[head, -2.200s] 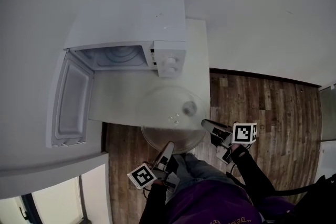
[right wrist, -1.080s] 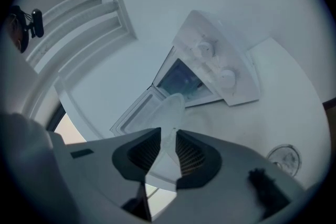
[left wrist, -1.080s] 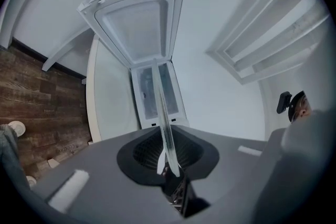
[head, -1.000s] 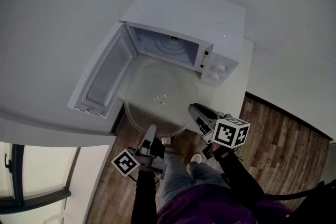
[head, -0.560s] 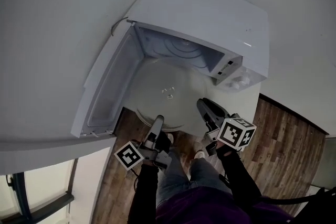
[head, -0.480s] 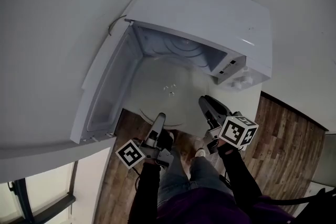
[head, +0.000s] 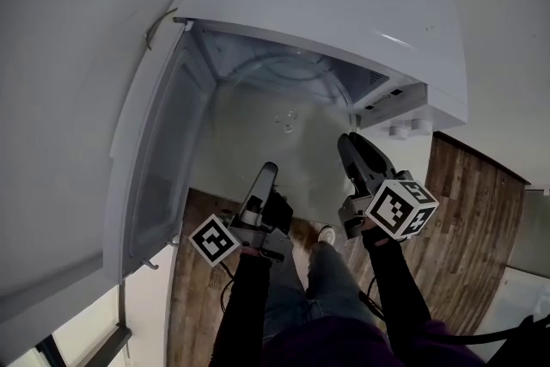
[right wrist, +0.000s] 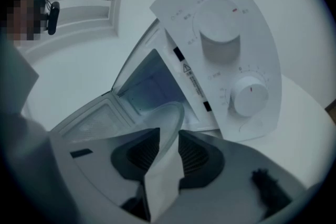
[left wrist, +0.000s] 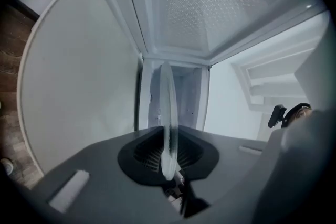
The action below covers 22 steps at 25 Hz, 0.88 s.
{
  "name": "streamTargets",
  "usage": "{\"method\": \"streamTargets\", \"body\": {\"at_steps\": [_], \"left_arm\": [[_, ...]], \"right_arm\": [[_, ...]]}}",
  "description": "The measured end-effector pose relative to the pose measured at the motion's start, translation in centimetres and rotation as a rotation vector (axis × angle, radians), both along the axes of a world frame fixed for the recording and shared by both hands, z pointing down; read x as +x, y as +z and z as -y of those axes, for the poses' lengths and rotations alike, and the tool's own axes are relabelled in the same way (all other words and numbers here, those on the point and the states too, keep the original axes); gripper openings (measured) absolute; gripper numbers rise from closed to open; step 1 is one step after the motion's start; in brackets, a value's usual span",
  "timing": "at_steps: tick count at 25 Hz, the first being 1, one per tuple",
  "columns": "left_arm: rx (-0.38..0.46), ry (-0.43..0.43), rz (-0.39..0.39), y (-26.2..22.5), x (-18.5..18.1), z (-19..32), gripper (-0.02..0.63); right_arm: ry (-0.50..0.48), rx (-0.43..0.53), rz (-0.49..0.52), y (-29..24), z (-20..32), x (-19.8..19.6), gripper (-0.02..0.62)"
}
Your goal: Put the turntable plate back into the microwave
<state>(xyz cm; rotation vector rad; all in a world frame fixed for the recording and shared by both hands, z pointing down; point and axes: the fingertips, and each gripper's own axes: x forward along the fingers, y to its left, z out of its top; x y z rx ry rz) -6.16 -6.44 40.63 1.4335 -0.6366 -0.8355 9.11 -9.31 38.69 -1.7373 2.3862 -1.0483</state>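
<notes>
Plate (head: 275,146) is clear glass, so I judge it stiff, weighty, slick and breakable; it is best held by the near rim, one grip each side, and kept level. Nearest, the left gripper (head: 268,170) has its jaws almost together, pinching that rim edge-on; the right gripper (head: 350,142) has just been opening its jaws, the rim between them but apparently not squeezed. Beyond, the plate's far half reaches into the microwave (head: 344,4), past the door (head: 159,159) swung wide at left; whether it rests on the cavity floor I cannot tell.
</notes>
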Motion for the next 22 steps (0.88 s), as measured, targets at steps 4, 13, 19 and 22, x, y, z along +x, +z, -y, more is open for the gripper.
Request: {"method": "streamTargets", "body": {"at_steps": [4, 13, 19, 22], "left_arm": [[0.018, 0.028, -0.018, -0.1, 0.7, 1.2, 0.043], [0.033, -0.009, -0.046, 0.3, 0.1, 3.9, 0.051], [0.081, -0.036, -0.018, -0.6, 0.6, 6.0, 0.049], [0.075, -0.044, -0.018, -0.5, 1.1, 6.9, 0.051]], "right_arm": [[0.067, 0.038, -0.251, -0.7, 0.7, 0.8, 0.109], [0.032, 0.111, -0.550, -2.1, -0.2, -1.0, 0.070], [-0.018, 0.141, -0.546, -2.2, -0.4, -3.8, 0.011], [-0.025, 0.149, -0.548, -2.3, 0.0, -4.7, 0.011]]}}
